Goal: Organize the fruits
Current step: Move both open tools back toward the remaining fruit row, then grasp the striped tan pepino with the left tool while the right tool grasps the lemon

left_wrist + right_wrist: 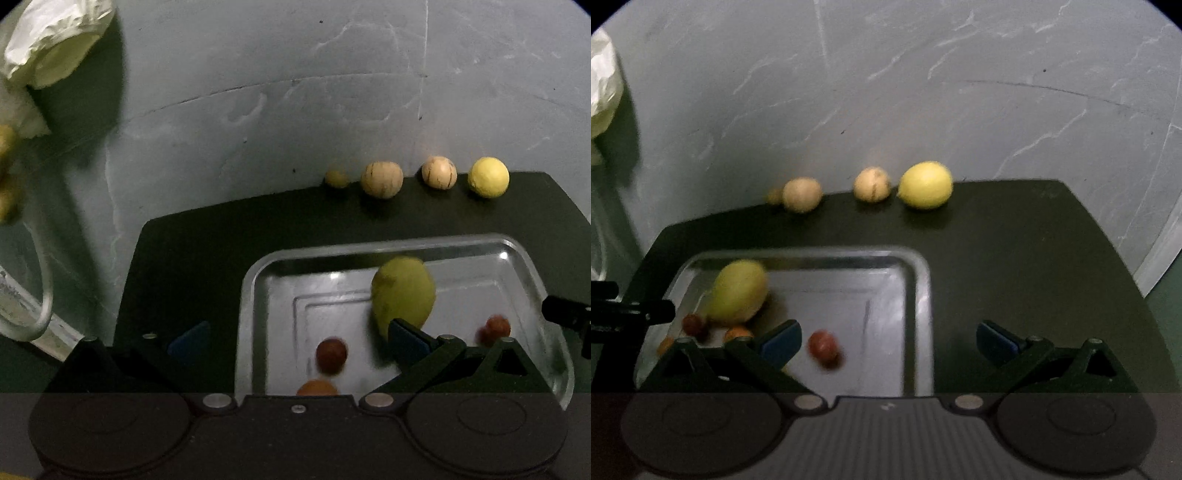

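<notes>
Hovering nearest the lens, left hand-held gripper [295, 341] has its fingers spread wide apart w/ nothing between them; its right blue pad [408, 338] overlaps the lower edge of the green mango [404, 295] in the view (contact cannot be told). Right hand-held gripper [888, 341] is likewise spread apart and empty, left pad over the tray, right pad over the dark mat [1034, 251].

Metal tray [253, 295] lies on the mat on the desk. Inside it: the mango, lying tilted toward the far rim; a small red fruit [331, 355] near the front; an orange fruit [317, 387] at the very front, partly hidden by the gripper body; another reddish fruit [496, 326] at the right side (blurred).

Beyond the tray, along the mat's far edge, a row L to R: small greenish fruit [337, 178], tan round fruit [381, 180], second tan round fruit [439, 172], yellow lemon [488, 177].

Far left, off the mat: a white plastic bag [55, 40] on the grey marbled desk [295, 74].
</notes>
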